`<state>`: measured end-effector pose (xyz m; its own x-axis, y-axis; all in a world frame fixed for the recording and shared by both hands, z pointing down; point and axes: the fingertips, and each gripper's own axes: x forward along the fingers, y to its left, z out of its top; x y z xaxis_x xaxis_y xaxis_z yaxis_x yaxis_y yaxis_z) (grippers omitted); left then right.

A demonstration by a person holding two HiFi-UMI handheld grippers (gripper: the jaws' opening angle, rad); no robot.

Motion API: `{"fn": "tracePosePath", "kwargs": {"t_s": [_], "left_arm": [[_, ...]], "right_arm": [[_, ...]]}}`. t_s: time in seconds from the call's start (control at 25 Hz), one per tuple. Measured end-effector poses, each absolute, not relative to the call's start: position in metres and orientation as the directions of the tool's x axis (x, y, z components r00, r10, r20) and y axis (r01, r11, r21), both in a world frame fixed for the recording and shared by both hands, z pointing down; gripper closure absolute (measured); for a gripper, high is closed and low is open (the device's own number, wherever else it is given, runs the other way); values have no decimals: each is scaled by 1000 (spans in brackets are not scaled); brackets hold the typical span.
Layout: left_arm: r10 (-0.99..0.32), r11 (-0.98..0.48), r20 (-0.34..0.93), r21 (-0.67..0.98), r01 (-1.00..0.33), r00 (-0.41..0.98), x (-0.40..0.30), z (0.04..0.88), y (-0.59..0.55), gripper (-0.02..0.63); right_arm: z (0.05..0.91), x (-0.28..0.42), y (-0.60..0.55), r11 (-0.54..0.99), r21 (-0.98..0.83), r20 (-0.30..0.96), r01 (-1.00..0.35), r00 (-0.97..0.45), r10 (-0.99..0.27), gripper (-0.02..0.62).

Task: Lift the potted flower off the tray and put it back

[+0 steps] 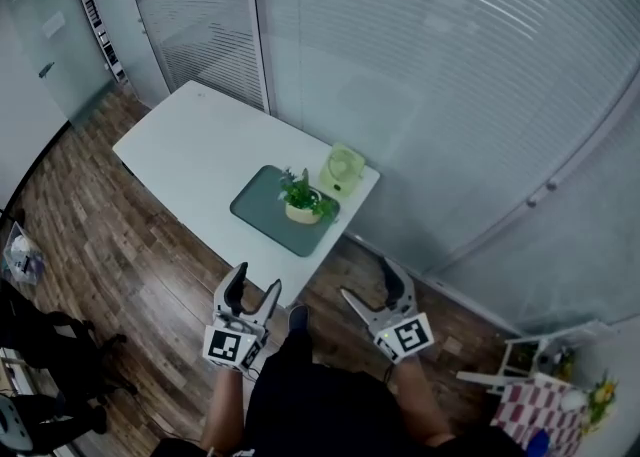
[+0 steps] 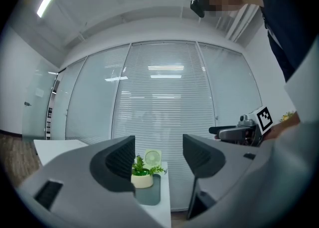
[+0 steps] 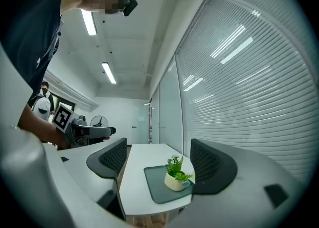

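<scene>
A small green plant in a cream pot (image 1: 303, 200) stands upright on a dark green tray (image 1: 265, 207) near the right end of a white table (image 1: 190, 150). The same pot (image 2: 142, 174) shows far off between the left jaws, on the tray (image 2: 149, 196), and the pot (image 3: 175, 177) on its tray (image 3: 157, 184) shows in the right gripper view. My left gripper (image 1: 254, 290) and right gripper (image 1: 367, 282) are both open and empty, held over the floor well short of the table.
A pale green desk fan (image 1: 342, 169) stands on the table beside the tray, close to the glass wall with blinds (image 1: 450, 75). Wooden floor (image 1: 130, 255) surrounds the table. A checked cloth and white rack (image 1: 535, 390) sit at lower right; dark chairs (image 1: 40, 345) are at lower left.
</scene>
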<state>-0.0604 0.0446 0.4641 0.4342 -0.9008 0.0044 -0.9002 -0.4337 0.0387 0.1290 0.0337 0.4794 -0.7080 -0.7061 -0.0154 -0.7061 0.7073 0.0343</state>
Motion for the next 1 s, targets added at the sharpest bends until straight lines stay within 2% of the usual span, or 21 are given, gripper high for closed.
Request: {"fn": "tracePosePath", "kwargs": {"t_s": [0.48, 1.0], "left_arm": [[-870, -487, 61, 41, -872, 489, -75, 483, -36, 327], [-802, -584, 134, 26, -811, 582, -80, 515, -100, 327]], "right_arm": [[505, 94, -40, 712, 57, 127, -700, -702, -701, 230], [531, 71, -96, 691, 10, 178, -723, -679, -713, 230]]}}
